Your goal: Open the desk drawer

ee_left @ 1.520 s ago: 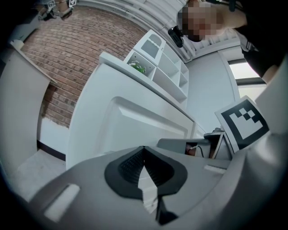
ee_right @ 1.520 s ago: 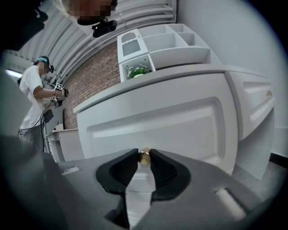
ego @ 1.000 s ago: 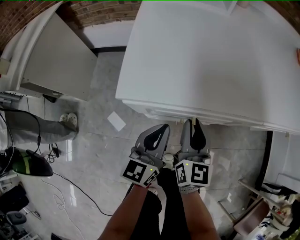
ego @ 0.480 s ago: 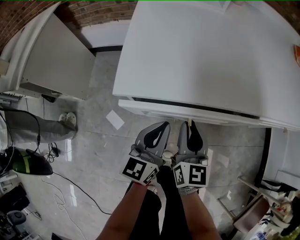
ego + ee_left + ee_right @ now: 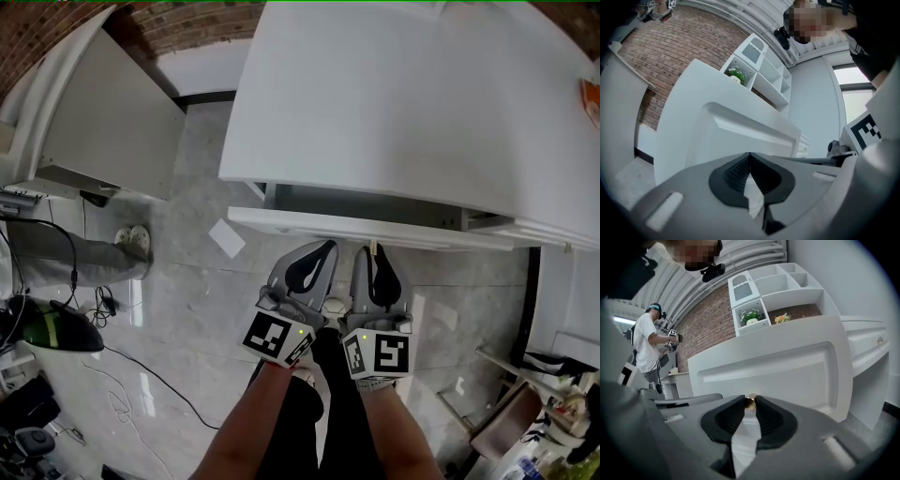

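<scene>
The desk drawer [image 5: 309, 225] stands out of the white desk [image 5: 394, 103] only a little way, the right gripper [image 5: 750, 406] having just tightened its jaws on its small brass knob [image 5: 750, 402] while the left gripper [image 5: 749, 158] hangs closed and empty beside, so most of the pull seems left

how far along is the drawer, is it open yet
Partly done: the drawer stands a little way out from under the desk top, its inside showing. In hand: the right gripper has just been closing and is shut on the brass knob; the left gripper is shut and empty beside it. Left: probably more pulling to bring it fully out.
</scene>
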The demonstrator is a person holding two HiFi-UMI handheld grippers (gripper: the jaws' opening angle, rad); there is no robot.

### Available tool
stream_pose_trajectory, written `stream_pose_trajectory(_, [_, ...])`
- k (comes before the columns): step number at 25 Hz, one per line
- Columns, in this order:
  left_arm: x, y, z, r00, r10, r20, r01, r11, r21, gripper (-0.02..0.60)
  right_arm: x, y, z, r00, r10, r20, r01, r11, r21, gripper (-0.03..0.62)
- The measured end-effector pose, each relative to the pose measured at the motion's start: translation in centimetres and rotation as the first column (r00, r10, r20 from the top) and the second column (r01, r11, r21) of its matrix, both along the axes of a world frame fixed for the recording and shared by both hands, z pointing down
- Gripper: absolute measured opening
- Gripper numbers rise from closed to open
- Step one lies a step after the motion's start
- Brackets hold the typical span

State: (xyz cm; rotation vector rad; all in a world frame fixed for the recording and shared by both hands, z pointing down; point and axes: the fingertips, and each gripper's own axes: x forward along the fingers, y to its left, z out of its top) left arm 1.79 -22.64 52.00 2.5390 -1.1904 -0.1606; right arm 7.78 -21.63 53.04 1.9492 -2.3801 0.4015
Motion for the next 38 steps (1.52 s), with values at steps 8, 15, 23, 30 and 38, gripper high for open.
stream_pose_trajectory(8, [0.4, 1.5, 0.2, 1.000, 0.004, -0.005, -0.004, 1.000, -0.002, 0.002, 0.0, 2.1, -0.1, 1.000, -0.017, -0.021, 0.017, 1.000, 0.007, 0.072])
stream_pose_trajectory(15, [0.3, 3.2, 0.4, 1.000, 0.010, 0.001, -0.010, 1.000, -0.008, 0.003, -0.1, 3.7, 0.1, 0.999, -0.024, -0.031, 0.024, 1.000, 0.002, 0.072])
stream_pose_trajectory(23, [0.1, 4.9, 0.3, 1.000, 0.017, -0.003, -0.017, 1.000, -0.017, 0.002, -0.4, 5.5, 0.0, 0.999, -0.027, -0.035, 0.027, 1.000, -0.001, 0.072])
stream_pose_trajectory(30, [-0.1, 6.6, 0.3, 0.999, 0.033, -0.001, -0.033, 0.999, -0.023, 0.002, -0.6, 7.1, -0.1, 0.999, -0.024, -0.037, 0.024, 1.000, -0.007, 0.072])
stream_pose_trajectory(38, [-0.5, 8.7, 0.1, 0.999, 0.038, -0.001, -0.038, 0.999, -0.033, 0.003, -0.9, 9.4, 0.0, 0.999, -0.024, -0.032, 0.024, 1.000, -0.016, 0.072])
